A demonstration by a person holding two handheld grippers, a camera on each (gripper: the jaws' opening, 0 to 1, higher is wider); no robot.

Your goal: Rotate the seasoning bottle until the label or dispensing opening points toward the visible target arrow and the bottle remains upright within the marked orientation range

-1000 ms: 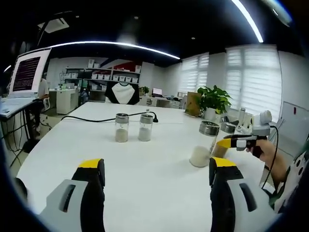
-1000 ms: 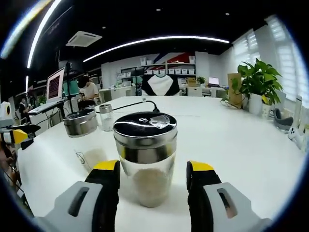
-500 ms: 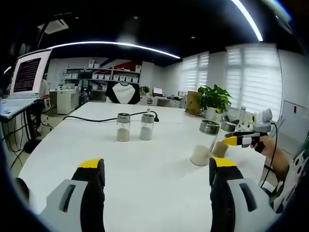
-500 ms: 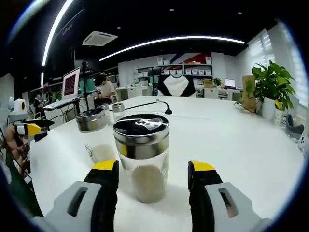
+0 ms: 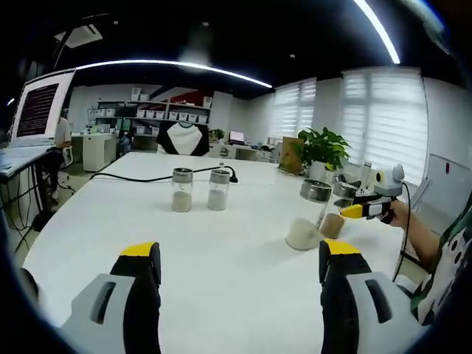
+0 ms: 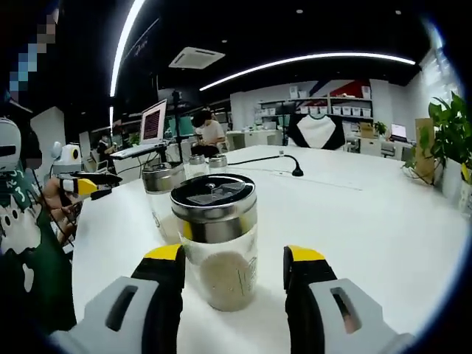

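Right gripper view shows the seasoning bottle (image 6: 214, 240) standing upright on the white table (image 6: 369, 214), set between the two yellow-tipped jaws of the right gripper (image 6: 234, 267); the jaws stand apart on either side of its glass body, and whether they touch the glass cannot be told. The bottle has a steel cap with a dark top and a layer of pale powder at its base. Just behind it, toward the table's left edge, stands a second steel-capped jar (image 6: 164, 198), and beyond that a pair of small jars (image 6: 206, 164) beside a black cable (image 6: 269, 158). Compared with a second ago, this view has swung so that the person's green sleeve (image 6: 29, 258) and the left gripper (image 6: 87, 184) now sit larger at the left, while the bottle keeps its place between the jaws and printing now shows on its glass. In the left gripper view, the left gripper (image 5: 240, 258) hangs over bare table with its jaws wide apart and nothing between them. From this side the seasoning bottle (image 5: 335, 215) is near the table's right edge, partly behind the second jar (image 5: 308, 214), with the right gripper (image 5: 365, 208) and the hand (image 5: 402, 217) holding it, a potted plant (image 5: 318, 151) and a monitor (image 5: 38, 109).
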